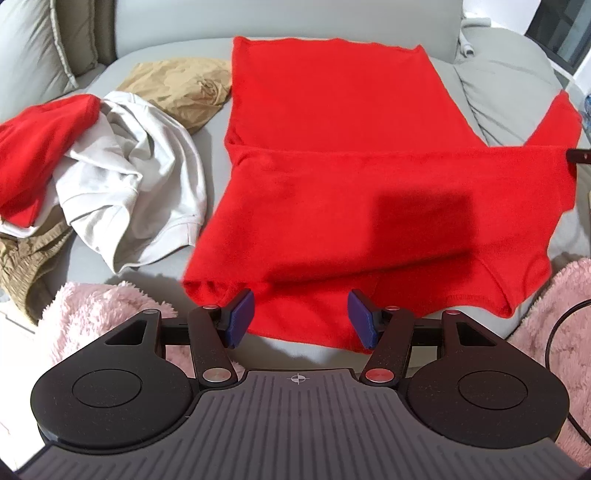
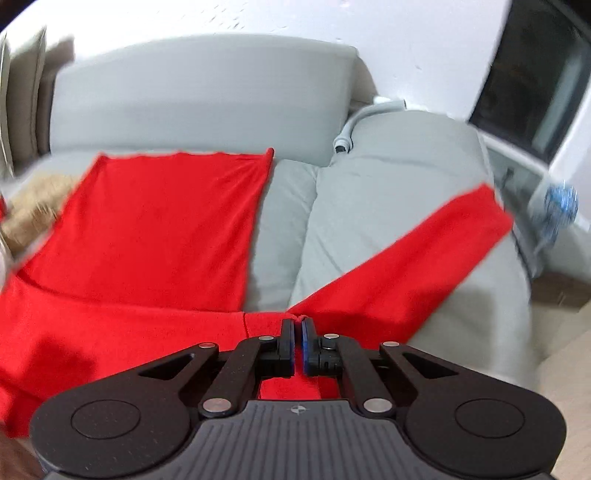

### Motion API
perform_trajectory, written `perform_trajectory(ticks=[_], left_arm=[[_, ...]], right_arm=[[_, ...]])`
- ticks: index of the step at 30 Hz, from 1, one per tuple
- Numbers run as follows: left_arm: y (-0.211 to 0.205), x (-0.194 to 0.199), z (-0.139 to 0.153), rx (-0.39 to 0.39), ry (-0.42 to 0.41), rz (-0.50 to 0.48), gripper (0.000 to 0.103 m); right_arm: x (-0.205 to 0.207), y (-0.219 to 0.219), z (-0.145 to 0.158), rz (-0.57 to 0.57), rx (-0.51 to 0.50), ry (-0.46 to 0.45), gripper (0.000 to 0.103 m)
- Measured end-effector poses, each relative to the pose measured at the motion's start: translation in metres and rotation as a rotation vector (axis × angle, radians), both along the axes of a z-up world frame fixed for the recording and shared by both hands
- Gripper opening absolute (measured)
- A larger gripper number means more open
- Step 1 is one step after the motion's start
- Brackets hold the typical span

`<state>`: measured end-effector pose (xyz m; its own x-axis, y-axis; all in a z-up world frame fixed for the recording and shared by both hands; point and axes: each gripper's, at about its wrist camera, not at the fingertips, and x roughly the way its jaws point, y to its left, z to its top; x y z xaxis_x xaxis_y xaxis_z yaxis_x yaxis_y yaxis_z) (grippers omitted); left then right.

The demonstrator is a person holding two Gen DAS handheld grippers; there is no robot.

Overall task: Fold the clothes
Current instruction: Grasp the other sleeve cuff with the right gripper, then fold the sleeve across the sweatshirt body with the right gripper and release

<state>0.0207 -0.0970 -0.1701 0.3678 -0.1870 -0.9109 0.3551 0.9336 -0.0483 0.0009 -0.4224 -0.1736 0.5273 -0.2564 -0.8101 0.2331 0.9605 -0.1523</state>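
My right gripper (image 2: 297, 325) is pinched tight on the red shirt (image 1: 332, 177) near its armpit, ready to fold the sleeve (image 2: 413, 258) in. My left gripper (image 1: 301, 314) waits wide apart, holding nothing, at the shirt's bottom edge, mid-frame on the sofa (image 1: 166, 29).

Red garment (image 1: 332, 184), grey sofa (image 1: 166, 37), perhaps tan cloth (image 1: 177, 88).

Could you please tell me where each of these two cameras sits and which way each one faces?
Left wrist view: on the left hand-held gripper, jaws open, angled down at the spread red fabric garment and the crumpled white shirt.
Right wrist view: on the right hand-held gripper, shut on the garment's edge, facing the grey sofa.
Shared: garment and sofa.
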Motion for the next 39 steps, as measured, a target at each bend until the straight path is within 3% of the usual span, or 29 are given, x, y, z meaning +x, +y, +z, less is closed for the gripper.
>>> perform_trajectory(ticks=[5, 7, 9, 10, 13, 15, 18, 21, 24, 27, 30, 39], left_arm=[[0.005, 0.000, 0.004, -0.001, -0.010, 0.019, 0.062], [0.009, 0.001, 0.005, -0.003, -0.016, 0.031, 0.062], [0.014, 0.005, 0.007, -0.013, -0.023, 0.050, 0.062], [0.016, 0.007, 0.007, -0.020, -0.026, 0.058, 0.061], [0.019, 0.019, 0.010, -0.082, -0.035, 0.088, 0.052], [0.014, 0.028, 0.010, -0.102, -0.041, 0.079, 0.039], [-0.008, 0.038, -0.001, -0.034, -0.065, 0.015, 0.038], [-0.026, 0.049, -0.026, 0.097, -0.056, -0.024, 0.032], [-0.026, 0.057, -0.048, 0.200, -0.025, 0.006, 0.027], [-0.014, 0.060, -0.054, 0.210, -0.040, 0.045, 0.027], [-0.007, 0.061, -0.054, 0.194, -0.032, 0.036, 0.027], [-0.008, 0.056, -0.053, 0.206, -0.053, 0.003, 0.027]], right_arm=[[0.016, -0.003, -0.041, -0.035, -0.010, 0.124, 0.007], [0.017, -0.006, -0.045, -0.055, -0.009, 0.160, 0.018], [0.013, -0.008, -0.037, -0.081, 0.045, 0.147, 0.040], [0.009, -0.007, -0.031, -0.086, 0.069, 0.120, 0.041], [-0.004, 0.003, -0.013, -0.073, 0.176, 0.055, 0.041], [-0.013, 0.019, -0.008, -0.017, 0.273, 0.042, 0.037], [-0.018, 0.055, -0.017, 0.070, 0.317, 0.088, 0.033], [-0.013, 0.085, -0.033, 0.114, 0.316, 0.128, 0.031], [-0.007, 0.105, -0.041, 0.124, 0.325, 0.121, 0.031], [-0.002, 0.117, -0.047, 0.152, 0.295, 0.097, 0.031], [-0.003, 0.119, -0.067, 0.172, 0.236, 0.157, 0.031], [-0.036, 0.103, -0.054, 0.133, 0.229, 0.297, 0.034]])
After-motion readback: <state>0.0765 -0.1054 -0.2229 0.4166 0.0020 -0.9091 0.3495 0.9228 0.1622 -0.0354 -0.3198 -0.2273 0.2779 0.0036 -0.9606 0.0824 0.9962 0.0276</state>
